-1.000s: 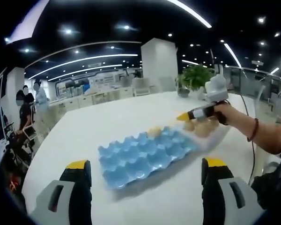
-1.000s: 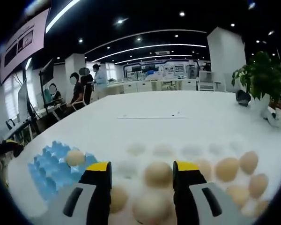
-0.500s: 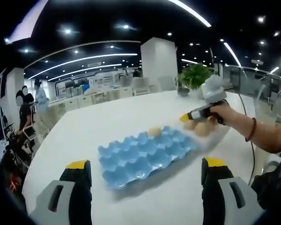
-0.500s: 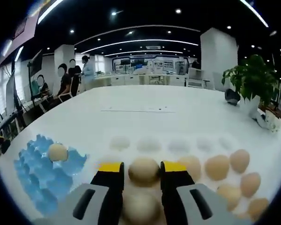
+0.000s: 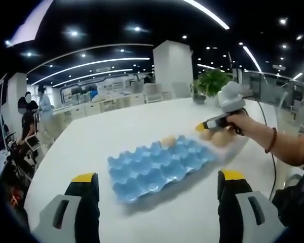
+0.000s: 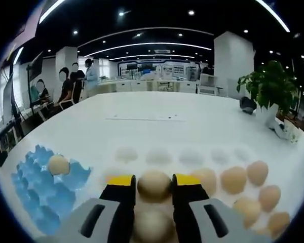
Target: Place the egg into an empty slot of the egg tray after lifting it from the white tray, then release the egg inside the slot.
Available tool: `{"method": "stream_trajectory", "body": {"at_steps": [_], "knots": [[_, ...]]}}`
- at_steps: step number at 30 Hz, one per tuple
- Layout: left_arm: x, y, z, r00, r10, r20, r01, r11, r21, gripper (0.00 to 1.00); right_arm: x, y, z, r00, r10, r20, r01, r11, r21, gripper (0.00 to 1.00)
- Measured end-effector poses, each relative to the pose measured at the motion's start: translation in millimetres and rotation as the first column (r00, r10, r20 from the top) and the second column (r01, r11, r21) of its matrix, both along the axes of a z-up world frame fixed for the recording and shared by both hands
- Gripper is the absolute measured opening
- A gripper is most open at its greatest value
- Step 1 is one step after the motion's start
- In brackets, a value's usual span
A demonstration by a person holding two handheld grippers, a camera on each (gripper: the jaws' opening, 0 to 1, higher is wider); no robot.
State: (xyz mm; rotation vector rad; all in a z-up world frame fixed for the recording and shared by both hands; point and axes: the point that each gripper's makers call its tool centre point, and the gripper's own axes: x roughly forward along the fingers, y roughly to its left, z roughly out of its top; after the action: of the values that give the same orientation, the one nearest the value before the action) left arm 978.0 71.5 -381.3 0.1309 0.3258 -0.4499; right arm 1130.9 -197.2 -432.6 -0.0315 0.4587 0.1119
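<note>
Gripping the egg [image 6: 154,184] over the white tray [image 6: 192,157] with the right tongs [image 6: 154,181] while the left tongs [image 5: 157,179] idle spread, we should lift straight, then cross to the blue egg tray [image 6: 40,185].

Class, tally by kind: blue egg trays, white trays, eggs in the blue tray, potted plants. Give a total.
Blue egg tray: 1
White tray: 1
Egg in the blue tray: 1
Potted plant: 1
Total: 4
</note>
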Motion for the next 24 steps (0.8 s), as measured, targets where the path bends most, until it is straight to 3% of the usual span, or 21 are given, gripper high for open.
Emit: {"method": "stream_trajectory", "body": {"at_steps": [18,24], "knots": [[-0.7,3.8,3.0,1.0,0.004,0.013,-0.003,1.0,-0.01,0.98,-1.6,0.4,1.2,1.0,-0.006,0.024,0.006,1.0,0.022,0.26],[-1.5,5.7,3.4,1.0,0.007,0.015,-0.007,1.0,-0.011,0.98,-3.9,0.2,13.8,0.998,-0.006,0.063,0.003,0.999,0.035,0.26]]}}
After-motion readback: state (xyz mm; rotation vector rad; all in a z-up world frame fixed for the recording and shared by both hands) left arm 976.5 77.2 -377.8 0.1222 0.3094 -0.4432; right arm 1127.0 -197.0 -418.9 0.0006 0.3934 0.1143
